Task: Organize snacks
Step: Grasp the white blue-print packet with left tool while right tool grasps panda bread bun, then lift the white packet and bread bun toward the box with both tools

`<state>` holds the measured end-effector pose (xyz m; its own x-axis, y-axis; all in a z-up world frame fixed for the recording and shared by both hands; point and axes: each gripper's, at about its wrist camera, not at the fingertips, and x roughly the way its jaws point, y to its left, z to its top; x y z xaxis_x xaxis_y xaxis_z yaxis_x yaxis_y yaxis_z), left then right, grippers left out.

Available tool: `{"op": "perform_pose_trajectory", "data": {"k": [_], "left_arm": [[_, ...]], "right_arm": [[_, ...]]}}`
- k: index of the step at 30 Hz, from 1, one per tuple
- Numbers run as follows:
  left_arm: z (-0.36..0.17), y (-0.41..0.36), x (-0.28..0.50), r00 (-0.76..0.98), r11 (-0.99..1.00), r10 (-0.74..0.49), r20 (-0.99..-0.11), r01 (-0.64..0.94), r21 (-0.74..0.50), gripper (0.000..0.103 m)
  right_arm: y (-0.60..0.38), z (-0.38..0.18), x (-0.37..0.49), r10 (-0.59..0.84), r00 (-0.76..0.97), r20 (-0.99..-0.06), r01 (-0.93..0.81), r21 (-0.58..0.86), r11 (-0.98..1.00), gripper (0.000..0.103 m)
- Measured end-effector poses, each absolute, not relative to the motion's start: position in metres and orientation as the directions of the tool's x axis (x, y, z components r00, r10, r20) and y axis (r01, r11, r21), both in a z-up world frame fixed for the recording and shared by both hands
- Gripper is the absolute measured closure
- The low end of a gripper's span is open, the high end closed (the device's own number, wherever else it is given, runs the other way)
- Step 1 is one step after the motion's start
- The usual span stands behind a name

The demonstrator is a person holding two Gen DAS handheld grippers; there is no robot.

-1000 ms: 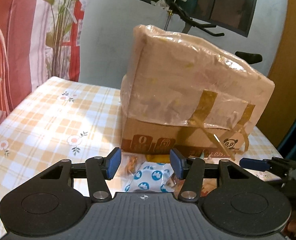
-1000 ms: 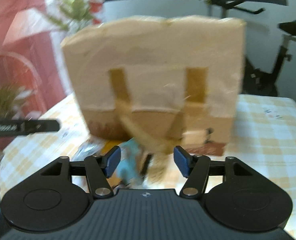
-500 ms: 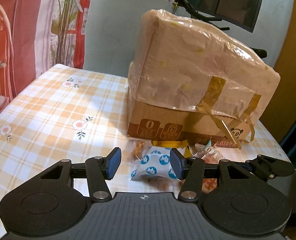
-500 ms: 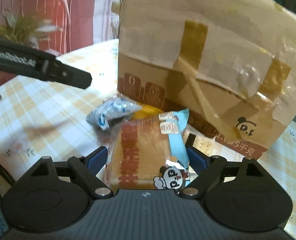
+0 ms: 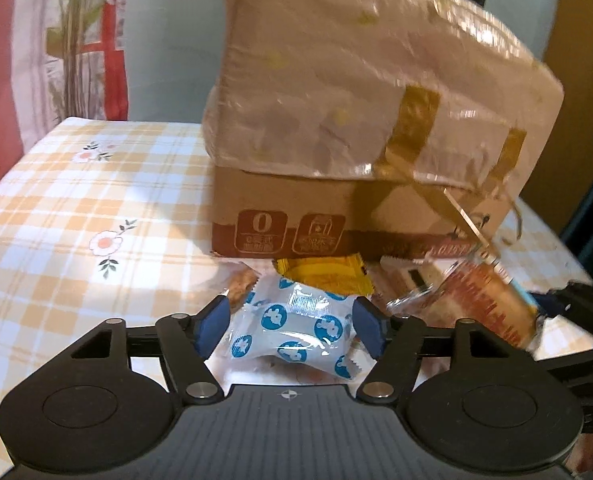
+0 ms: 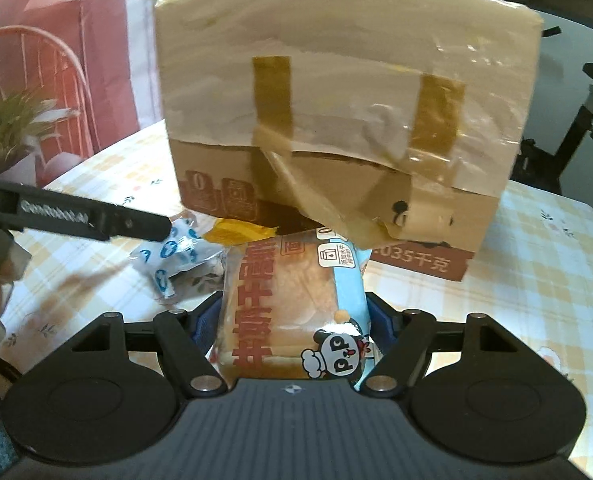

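A white packet with blue dots [image 5: 292, 334] lies between the open fingers of my left gripper [image 5: 290, 326]; the pads stand at its two ends. It also shows in the right wrist view [image 6: 172, 254]. My right gripper [image 6: 292, 320] is shut on a bread packet with red letters and a panda [image 6: 288, 304], also seen in the left wrist view [image 5: 484, 304]. A yellow packet [image 5: 324, 276] and a brown biscuit packet [image 5: 242, 282] lie by the taped cardboard box [image 5: 360, 128], which fills the right wrist view [image 6: 336, 112].
The snacks lie on a table with an orange checked floral cloth [image 5: 76, 208]. A clear wrapper [image 5: 412, 276] lies near the box's base. The left gripper's black finger [image 6: 92, 220] crosses the right wrist view. An exercise bike [image 6: 584, 112] stands behind the table.
My left gripper has moved forward and down until its fingers stand around the dotted packet. My right gripper has closed on the bread packet and holds it nearer the box.
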<state>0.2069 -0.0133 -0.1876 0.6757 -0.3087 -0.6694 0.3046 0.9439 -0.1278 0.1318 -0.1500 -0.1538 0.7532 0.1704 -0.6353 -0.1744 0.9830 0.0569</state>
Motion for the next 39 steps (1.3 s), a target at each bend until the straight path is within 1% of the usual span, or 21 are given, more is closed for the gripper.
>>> {"op": "perform_pose_trajectory", "data": {"k": [1,3,7,8,9,10,11,15,26,39], "left_arm": [[-0.191,-0.015,0.209,0.672,0.945,-0.300,-0.677,0.305,-0.117,0.031],[-0.197,-0.016,0.212,0.664,0.944,-0.303,-0.683,0.308,-0.119,0.024],[-0.206,-0.022,0.215,0.642,0.938,-0.314,-0.699,0.324,-0.123,0.024],[-0.208,-0.023,0.215,0.636,0.936,-0.317,-0.704,0.329,-0.125,0.024],[-0.210,-0.024,0.215,0.631,0.934,-0.325,-0.704,0.333,-0.133,0.028],[-0.211,-0.023,0.212,0.639,0.933,-0.332,-0.695,0.333,-0.139,0.034],[-0.211,-0.023,0.209,0.644,0.930,-0.341,-0.685,0.337,-0.146,0.043],[-0.207,-0.020,0.200,0.656,0.932,-0.338,-0.675,0.332,-0.143,0.051],[-0.187,-0.017,0.173,0.698,0.926,-0.358,-0.620,0.352,-0.138,0.052],[-0.170,-0.013,0.160,0.739,0.932,-0.342,-0.581,0.344,-0.112,0.052]], "right_arm": [[-0.151,-0.154,0.132,0.173,0.753,-0.635,-0.173,0.062,0.983,0.029],[-0.151,-0.155,0.132,0.176,0.754,-0.632,-0.172,0.069,0.983,0.029],[-0.151,-0.155,0.133,0.181,0.754,-0.632,-0.172,0.077,0.982,0.029],[-0.151,-0.155,0.133,0.182,0.753,-0.632,-0.172,0.078,0.982,0.029],[-0.152,-0.155,0.132,0.182,0.754,-0.631,-0.171,0.079,0.982,0.029],[-0.152,-0.156,0.131,0.182,0.755,-0.630,-0.169,0.081,0.982,0.029],[-0.152,-0.156,0.131,0.183,0.755,-0.629,-0.168,0.084,0.982,0.029],[-0.155,-0.157,0.129,0.190,0.758,-0.625,-0.159,0.105,0.982,0.029],[-0.153,-0.155,0.129,0.190,0.757,-0.625,-0.154,0.112,0.982,0.029],[-0.150,-0.147,0.122,0.217,0.770,-0.600,-0.176,0.127,0.976,0.029]]}}
